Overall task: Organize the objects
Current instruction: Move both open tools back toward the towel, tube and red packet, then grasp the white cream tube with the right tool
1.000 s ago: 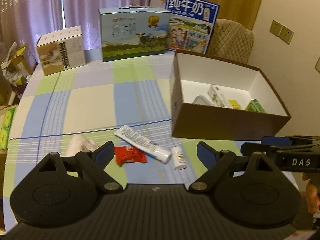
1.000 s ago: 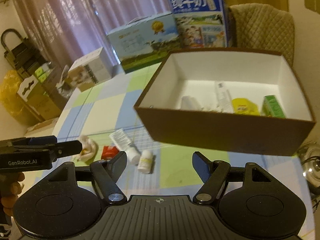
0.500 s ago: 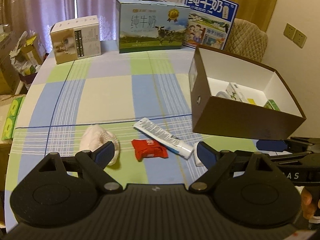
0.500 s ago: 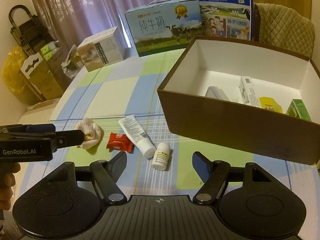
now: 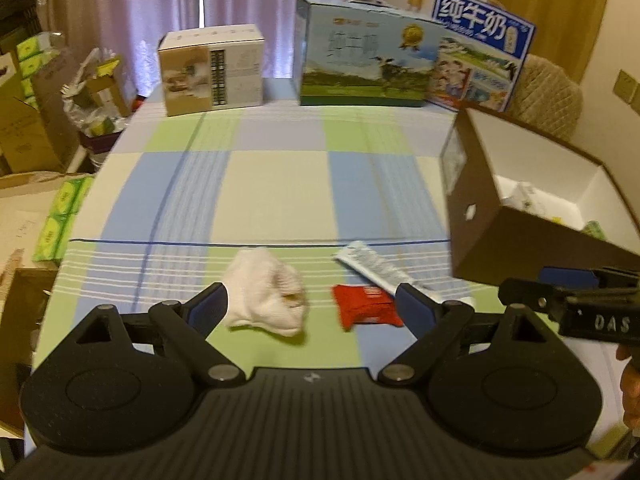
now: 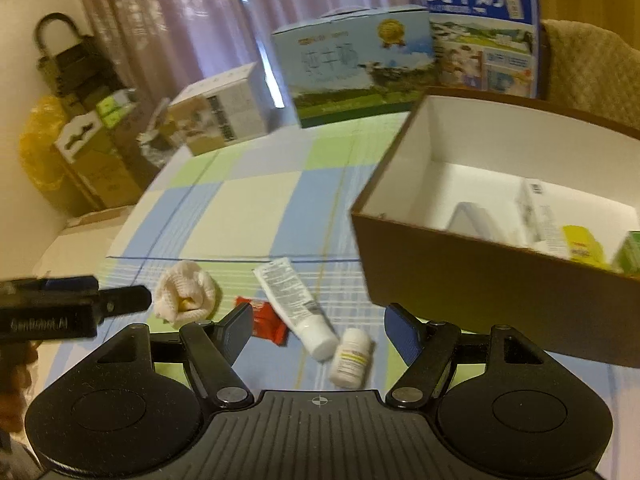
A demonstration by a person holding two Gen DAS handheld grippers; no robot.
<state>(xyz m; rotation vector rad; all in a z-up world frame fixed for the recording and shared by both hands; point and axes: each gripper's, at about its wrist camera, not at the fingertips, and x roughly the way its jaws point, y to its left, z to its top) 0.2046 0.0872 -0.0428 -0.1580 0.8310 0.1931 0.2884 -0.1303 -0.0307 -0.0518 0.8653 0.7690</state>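
On the checked tablecloth [image 5: 276, 196] a white tube [image 6: 294, 304] lies with its long axis running diagonally, cap end toward the camera and crimped end pointing away toward the far left. Its cap almost touches a small white bottle [image 6: 351, 356] lying on its side. A red packet [image 5: 366, 309] sits just beside the tube, and a crumpled white cloth [image 5: 266, 294] lies further left. The left gripper [image 5: 312, 310] hangs above cloth and packet with jaws spread wide, holding nothing; the right gripper [image 6: 319, 330] is likewise spread and empty over tube and bottle. The brown box [image 6: 472, 280] stands to the right (its contents are blurred and partly hidden by the near wall).
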